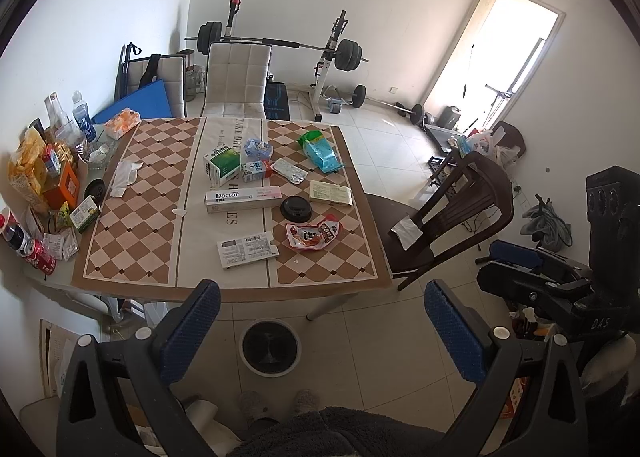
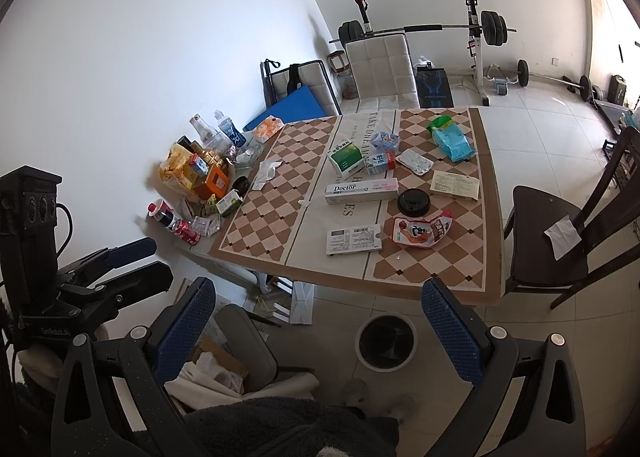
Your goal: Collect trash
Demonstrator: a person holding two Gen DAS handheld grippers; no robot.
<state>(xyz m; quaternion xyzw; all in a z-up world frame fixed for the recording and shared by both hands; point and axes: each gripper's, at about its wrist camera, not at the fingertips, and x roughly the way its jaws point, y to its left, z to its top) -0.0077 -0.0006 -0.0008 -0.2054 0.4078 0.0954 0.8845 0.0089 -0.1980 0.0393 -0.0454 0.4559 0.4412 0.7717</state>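
Note:
Trash lies on the checkered table [image 1: 132, 241] [image 2: 440, 277]: a red snack wrapper [image 1: 314, 236] [image 2: 422, 232], a black cup lid [image 1: 296, 208] [image 2: 414, 201], a white Doctor box [image 1: 242, 199] [image 2: 360, 189], a white label card [image 1: 247, 249] [image 2: 352, 239], a green-white carton [image 1: 222, 167] [image 2: 346, 157], a blue bag [image 1: 322, 153] [image 2: 454, 141] and a crumpled tissue [image 1: 124, 175] [image 2: 266, 173]. A black-lined bin [image 1: 270, 347] [image 2: 386, 341] stands on the floor before the table. My left gripper [image 1: 320, 321] and right gripper [image 2: 318, 321] are open, empty, held back above the bin.
Bottles, cans and snack boxes [image 1: 44, 185] [image 2: 196, 177] crowd the table's left edge by the wall. A dark wooden chair [image 1: 448, 217] [image 2: 560, 229] stands right of the table, a white chair [image 1: 236, 77] behind it. A barbell rack [image 1: 332, 53] stands at the back.

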